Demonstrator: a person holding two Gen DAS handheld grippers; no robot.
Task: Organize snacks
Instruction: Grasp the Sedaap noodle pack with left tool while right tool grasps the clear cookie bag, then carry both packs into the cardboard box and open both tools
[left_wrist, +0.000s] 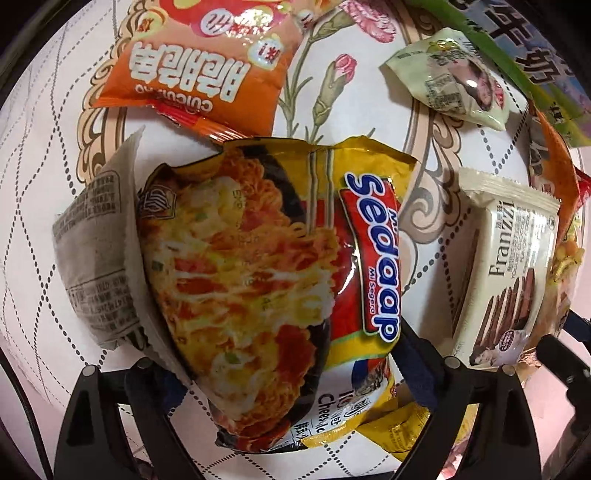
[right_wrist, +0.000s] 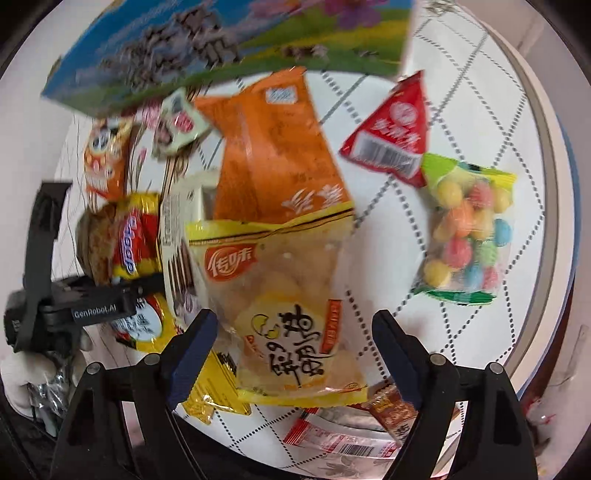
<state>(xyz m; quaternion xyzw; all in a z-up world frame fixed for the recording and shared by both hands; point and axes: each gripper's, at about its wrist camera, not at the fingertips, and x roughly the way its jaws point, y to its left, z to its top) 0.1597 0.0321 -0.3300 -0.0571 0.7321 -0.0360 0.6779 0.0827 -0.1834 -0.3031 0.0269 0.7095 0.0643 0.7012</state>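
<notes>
Right now the left tool (left_wrist: 291, 373) points down over the Sedaap noodle packet (left_wrist: 266, 280), its jaws spread wide to either side of the packet's near end without pressing it. The packet's long axis runs away from the tool, toward the orange crisp bag (left_wrist: 199, 62); a grey paper-wrapped pack (left_wrist: 96, 258) is tucked just beside it on the quilted white surface (left_wrist: 33, 155). The noodle film is glossy, crinkled and puffed, so it may slip or buckle under a pinch. The right tool (right_wrist: 291, 354) likewise stands wide over a clear-and-yellow pouch (right_wrist: 280, 314), a soft bag lying lengthwise between the jaws, untouched. Each tool is nearest its own packet; the cream Franzzi box (left_wrist: 509, 273) lies apart.
</notes>
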